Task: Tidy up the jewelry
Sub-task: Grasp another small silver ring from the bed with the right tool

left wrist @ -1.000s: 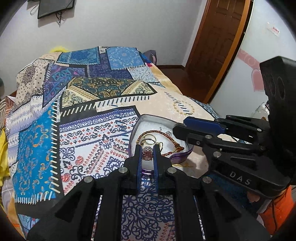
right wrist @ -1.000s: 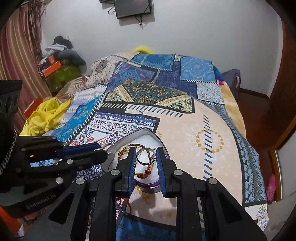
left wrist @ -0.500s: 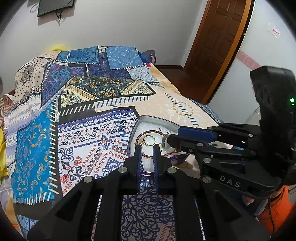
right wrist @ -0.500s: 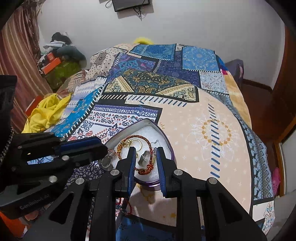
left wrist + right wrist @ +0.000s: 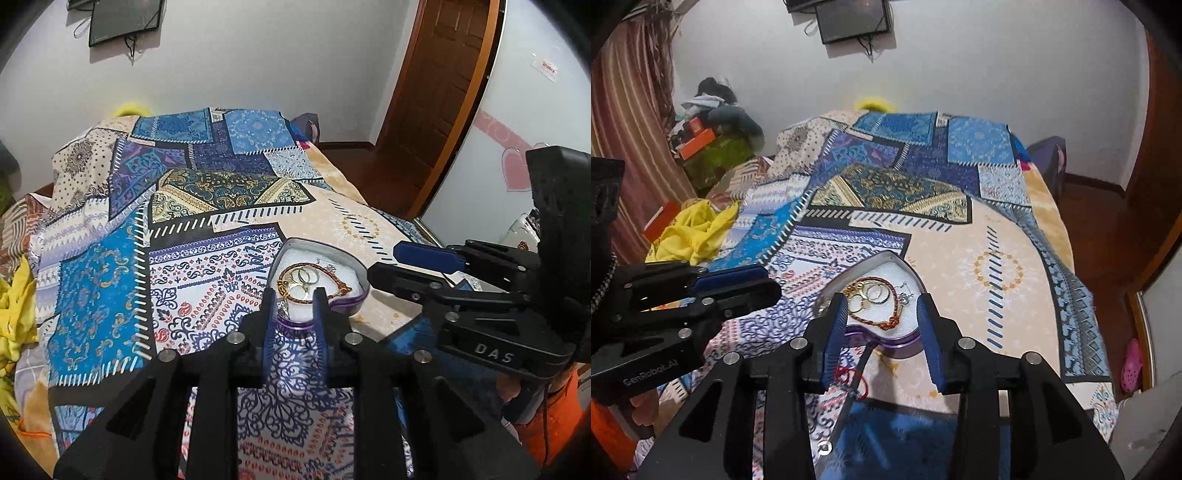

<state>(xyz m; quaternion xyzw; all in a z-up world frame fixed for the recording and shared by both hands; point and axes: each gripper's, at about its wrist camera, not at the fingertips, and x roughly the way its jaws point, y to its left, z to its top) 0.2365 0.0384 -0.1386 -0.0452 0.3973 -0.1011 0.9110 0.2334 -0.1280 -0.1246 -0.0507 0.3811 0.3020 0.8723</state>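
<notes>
Both grippers, left (image 5: pixel 294 295) and right (image 5: pixel 882 310), hover with jaws apart, empty, over the heart-shaped tin (image 5: pixel 905 341); on the soft bed (image 5: pixel 997 236), a nudge could tip it, spilling the rings (image 5: pixel 871 293).

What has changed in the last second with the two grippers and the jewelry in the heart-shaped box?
The right gripper let go of a ring, which now lies in the heart-shaped box, then opened and drew back. The left gripper released its small bead and opened. The braided bracelet, box and bedspread stayed in place.
</notes>
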